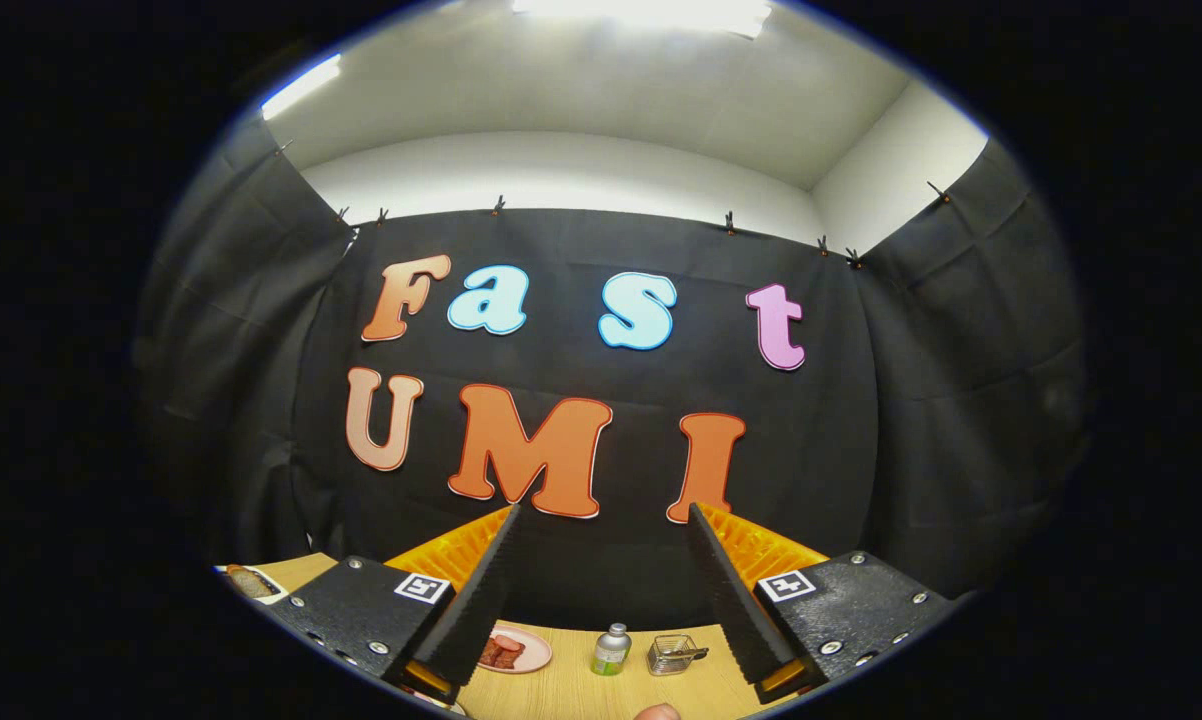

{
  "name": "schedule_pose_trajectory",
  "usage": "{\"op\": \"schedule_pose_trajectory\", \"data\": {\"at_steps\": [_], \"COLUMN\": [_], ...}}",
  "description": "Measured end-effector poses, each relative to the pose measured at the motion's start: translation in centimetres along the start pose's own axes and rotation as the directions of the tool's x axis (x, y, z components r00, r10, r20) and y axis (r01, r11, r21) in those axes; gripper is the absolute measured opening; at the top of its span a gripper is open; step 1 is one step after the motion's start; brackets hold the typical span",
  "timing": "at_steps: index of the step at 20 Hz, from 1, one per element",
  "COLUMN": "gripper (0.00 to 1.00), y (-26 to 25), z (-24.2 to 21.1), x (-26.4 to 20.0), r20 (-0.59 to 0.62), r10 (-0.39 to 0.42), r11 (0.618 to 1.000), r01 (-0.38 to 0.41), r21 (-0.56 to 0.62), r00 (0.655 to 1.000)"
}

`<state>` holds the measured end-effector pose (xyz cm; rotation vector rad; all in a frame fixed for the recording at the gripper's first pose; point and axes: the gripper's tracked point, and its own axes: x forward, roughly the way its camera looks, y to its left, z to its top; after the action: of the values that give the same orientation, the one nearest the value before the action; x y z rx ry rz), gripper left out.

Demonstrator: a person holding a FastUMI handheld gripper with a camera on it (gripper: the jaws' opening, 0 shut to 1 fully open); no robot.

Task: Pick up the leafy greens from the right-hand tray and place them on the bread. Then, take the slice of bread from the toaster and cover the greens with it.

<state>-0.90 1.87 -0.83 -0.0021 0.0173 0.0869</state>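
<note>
a slice of bread (251, 581) lies on a white plate (273, 597) at the far left of the counter (571, 690), out beyond the left finger and partly cut off by it. i cannot make out the leafy greens or the toaster from here.

the tool (603, 525) is raised well off the counter and points at the black cloth wall (601, 370) rather than down at anything. its two fingers (481, 590) stand wide apart, with nothing held between them; the gap frames the wall and a strip of counter.

down in that gap, close beside the left finger, sits a pink plate (531, 655) carrying reddish, meat-like pieces (501, 652). just to its right stands a small bottle (612, 650) with a silver cap and a green lower part, upright. next to that is a small clear container (673, 655) with a dark piece across its top; what it holds is too small to tell. the three are near one another in a row but apart.

at the nearest edge of the counter, a small rounded pinkish shape (656, 712) peeks in, possibly a fingertip.

above the cloth, pale walls and a bright ceiling light (641, 15).
</note>
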Motion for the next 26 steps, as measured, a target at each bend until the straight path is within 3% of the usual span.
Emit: {"op": "schedule_pose_trajectory", "data": {"at_steps": [3,11,14,22,26], "gripper": [0.96,0.95,0.95,0.94,0.94], "y": [-0.8,0.8,0.8,2.3,3.9], "z": [-2.4,-11.3,-15.2,-27.3,-33.6], "x": [0.0,-1.0,-1.4,-4.8,-7.9], "r20": [-0.052,-0.255,-0.339,-0.628,-0.765], "r10": [-0.024,0.058,0.076,0.162,0.226], "r11": [0.999,0.997,0.996,0.984,0.971], "r01": [0.021,-0.067,-0.087,-0.170,-0.202], "r21": [-0.045,-0.026,-0.018,0.048,0.127], "r00": [0.998,0.965,0.938,0.761,0.603]}}
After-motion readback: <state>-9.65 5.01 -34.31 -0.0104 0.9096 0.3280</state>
